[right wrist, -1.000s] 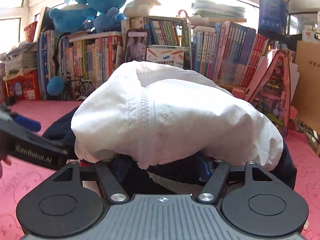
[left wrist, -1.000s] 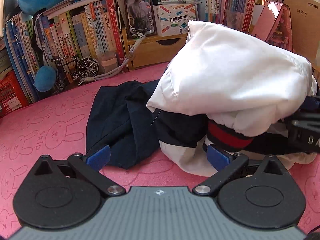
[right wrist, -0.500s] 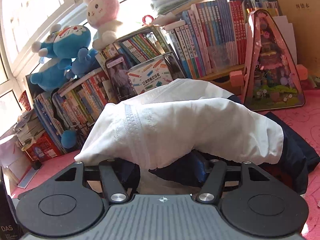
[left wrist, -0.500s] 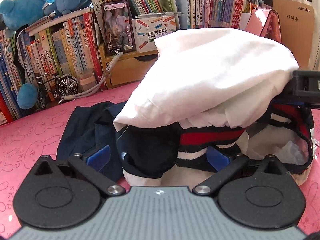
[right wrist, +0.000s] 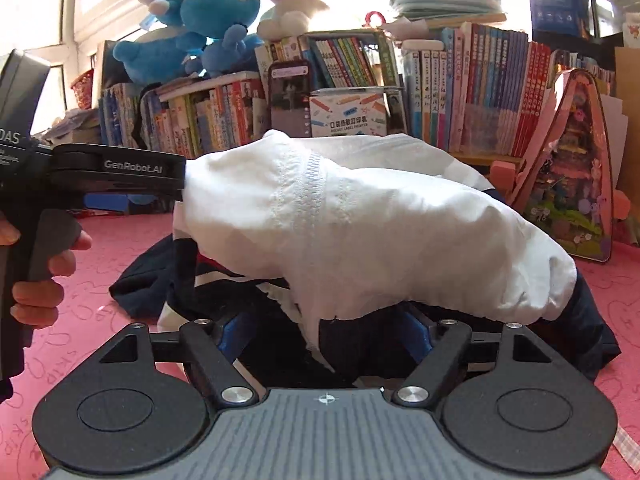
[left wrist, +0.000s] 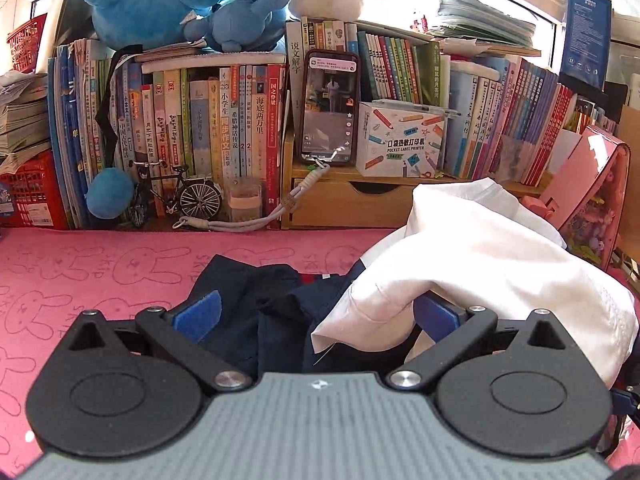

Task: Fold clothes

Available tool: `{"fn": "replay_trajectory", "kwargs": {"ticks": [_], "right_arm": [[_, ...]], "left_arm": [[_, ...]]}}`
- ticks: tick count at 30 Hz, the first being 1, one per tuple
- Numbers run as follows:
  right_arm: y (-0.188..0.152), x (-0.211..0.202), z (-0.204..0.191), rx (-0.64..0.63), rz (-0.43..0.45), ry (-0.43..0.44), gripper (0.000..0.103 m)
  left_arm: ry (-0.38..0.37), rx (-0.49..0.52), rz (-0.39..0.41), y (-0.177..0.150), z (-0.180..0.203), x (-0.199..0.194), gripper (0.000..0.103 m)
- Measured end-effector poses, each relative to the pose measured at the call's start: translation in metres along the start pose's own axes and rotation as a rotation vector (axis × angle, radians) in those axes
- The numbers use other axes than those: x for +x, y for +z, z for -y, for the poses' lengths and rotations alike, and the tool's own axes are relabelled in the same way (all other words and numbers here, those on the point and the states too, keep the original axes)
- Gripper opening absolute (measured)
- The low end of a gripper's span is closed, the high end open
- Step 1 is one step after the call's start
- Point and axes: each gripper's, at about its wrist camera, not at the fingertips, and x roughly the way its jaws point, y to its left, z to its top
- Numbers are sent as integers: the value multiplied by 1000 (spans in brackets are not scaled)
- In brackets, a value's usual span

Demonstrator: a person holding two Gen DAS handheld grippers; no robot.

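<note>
Clothes are lying bunched on the pink tabletop (left wrist: 80,272), a white garment (left wrist: 500,272) draped over a dark navy garment (left wrist: 248,292) with red and white stripes showing at its edge.

Left wrist view: the left hand-held gripper (left wrist: 320,316) is sitting with its jaws spread wide, gripping nothing. Its left blue pad (left wrist: 200,314) is resting against the navy cloth, and its right pad is lying partly under the white fabric's hanging edge. The navy garment is lying directly ahead between the fingers; the white garment is bulging to the right and far side.

Right wrist view: the right hand-held gripper (right wrist: 326,332) is likewise standing released, its blue pads apart and half hidden beneath the overhanging white garment (right wrist: 360,232), whose stitched seam is running across the top. Navy cloth (right wrist: 588,328) is spilling out near right and far left. The left hand-held gripper (right wrist: 120,176) is entering from the left, its tip buried in the white fabric, with a person's hand (right wrist: 40,268) wrapped round its handle.

Bookshelves (left wrist: 200,120) and blue plush toys (left wrist: 180,4) are lining the far edge.
</note>
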Motion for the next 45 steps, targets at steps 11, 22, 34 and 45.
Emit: {"fn": "replay_trajectory", "kwargs": {"ticks": [11,22,34,45], "right_arm": [[23,16,-7,-29,140,-252,54],[36,6,16,77,153,-169,50],[25,-7,17,52,153,-170,44],[50,-15,17,142,186,-74,41]], "left_arm": [[-49,137,62,-26,1,-21,103],[-45,256,119,-47,36,0,103],[111,47,148,-19,-1,6,103],[-171,440,308,-70,34,-54,103]]}}
